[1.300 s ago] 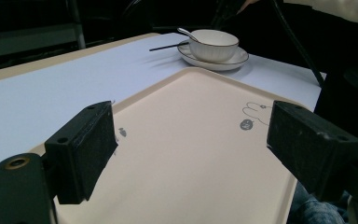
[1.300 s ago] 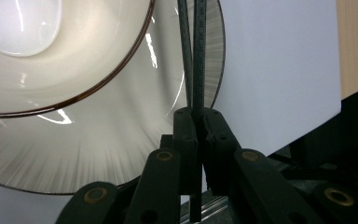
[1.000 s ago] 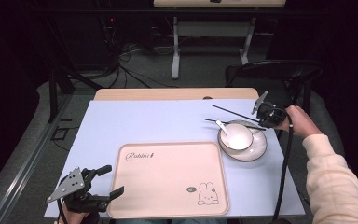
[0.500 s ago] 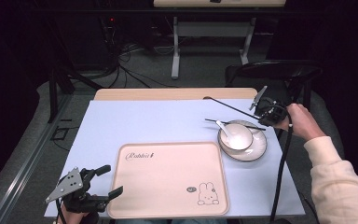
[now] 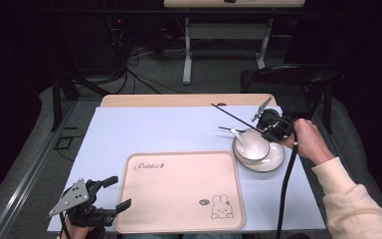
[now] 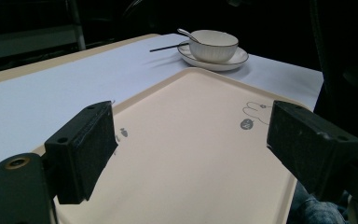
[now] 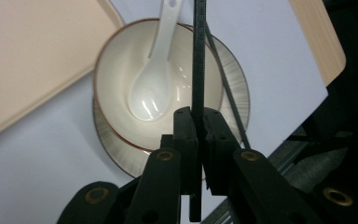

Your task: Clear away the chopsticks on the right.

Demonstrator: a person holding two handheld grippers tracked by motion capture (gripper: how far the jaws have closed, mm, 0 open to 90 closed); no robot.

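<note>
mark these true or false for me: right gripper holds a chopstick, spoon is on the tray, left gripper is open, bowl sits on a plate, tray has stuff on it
1. The right gripper is clamped on a thin black chopstick: true.
2. The white ceramic spoon lies on the tray: false, it rests in the white bowl.
3. The left gripper is open: true.
4. The bowl sits on a round dark-rimmed plate: true.
5. The beige rectangular tray with a rabbit drawing carries dishes: false, nothing lies on it.
</note>
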